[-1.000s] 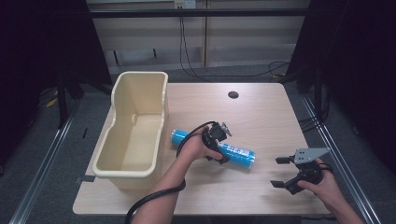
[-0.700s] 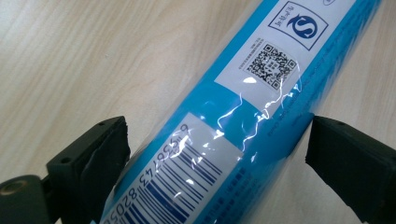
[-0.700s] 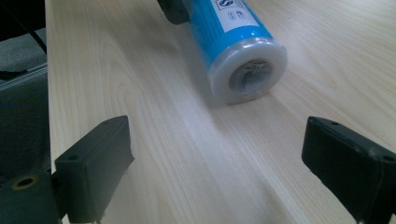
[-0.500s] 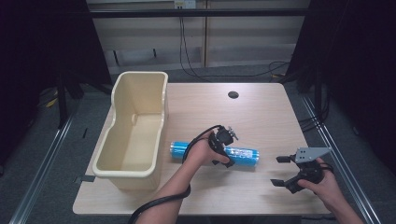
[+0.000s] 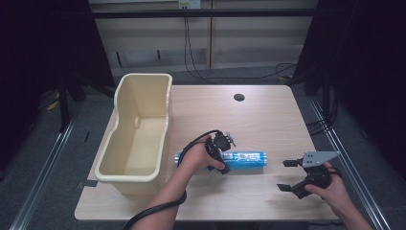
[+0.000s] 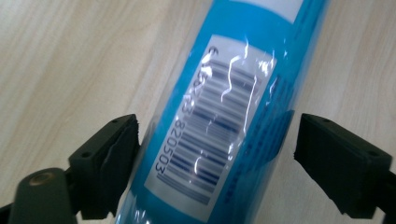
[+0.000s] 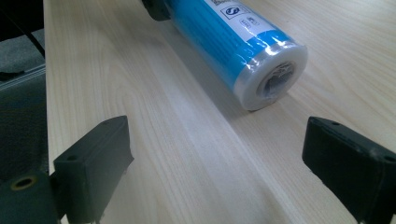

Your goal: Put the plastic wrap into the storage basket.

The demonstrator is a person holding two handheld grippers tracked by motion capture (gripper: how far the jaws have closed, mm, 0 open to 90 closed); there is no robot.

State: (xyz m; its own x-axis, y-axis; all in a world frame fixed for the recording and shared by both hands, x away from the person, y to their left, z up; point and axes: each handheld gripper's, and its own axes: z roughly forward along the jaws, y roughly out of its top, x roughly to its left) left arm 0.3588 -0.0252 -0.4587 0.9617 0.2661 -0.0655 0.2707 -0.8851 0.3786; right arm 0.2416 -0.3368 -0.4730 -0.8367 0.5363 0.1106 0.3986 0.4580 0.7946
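A long blue plastic-wrapped cylinder with a barcode label [image 5: 239, 159] lies on its side on the light wooden table [image 5: 268, 115], just right of the cream plastic tub [image 5: 136, 129]; the left hand-held gripper [image 5: 223, 154] straddles its left portion, jaws spread, one pad touching the wrap and the other apart from it; the right hand-held gripper [image 5: 286, 175] rests near the table's right front, released and empty, its jaws wide, pointing toward the cylinder's end.
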